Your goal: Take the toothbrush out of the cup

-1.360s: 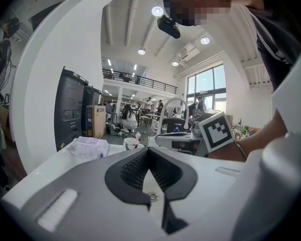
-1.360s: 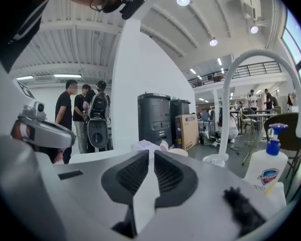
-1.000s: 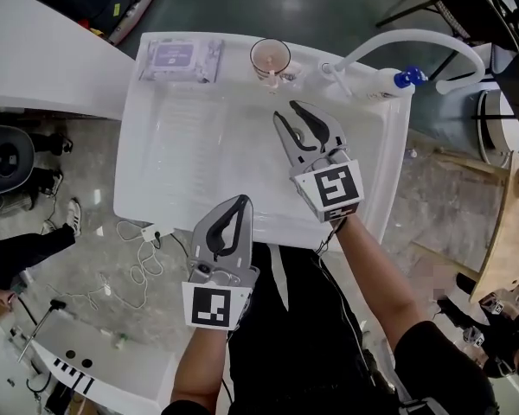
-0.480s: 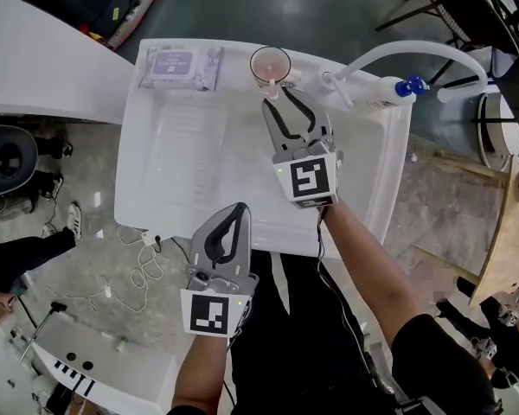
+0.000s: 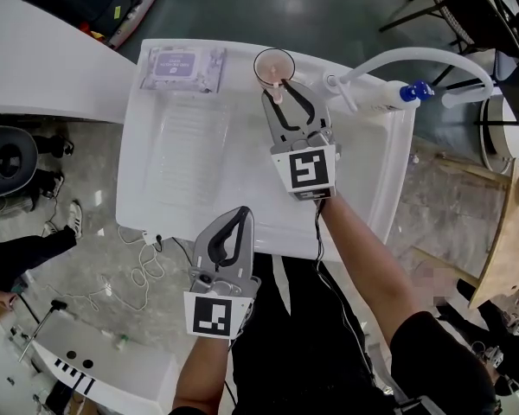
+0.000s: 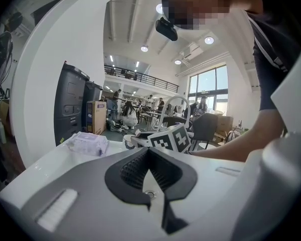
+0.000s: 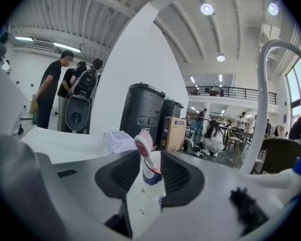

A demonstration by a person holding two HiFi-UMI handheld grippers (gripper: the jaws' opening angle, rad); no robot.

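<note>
A clear cup (image 5: 272, 62) stands on the far rim of the white sink (image 5: 190, 154), and a toothbrush (image 5: 279, 89) with a pink head leans out of it toward me. My right gripper (image 5: 283, 94) is open just in front of the cup, its tips either side of the brush head. In the right gripper view the toothbrush (image 7: 143, 144) and cup (image 7: 152, 173) show between the spread jaws of that gripper (image 7: 150, 157), with no pad pressing on them. My left gripper (image 5: 230, 232) stays shut and empty at the sink's near edge, as the left gripper view (image 6: 149, 152) shows.
A purple pack of wipes (image 5: 183, 66) lies at the sink's far left corner. A curved white faucet (image 5: 406, 56) and a bottle with a blue cap (image 5: 391, 94) stand at the far right. People and furniture fill the room behind.
My right gripper has moved left and away from me up to the cup, rolling a little, so the brush head now sits between its tips. The left gripper has stayed put.
</note>
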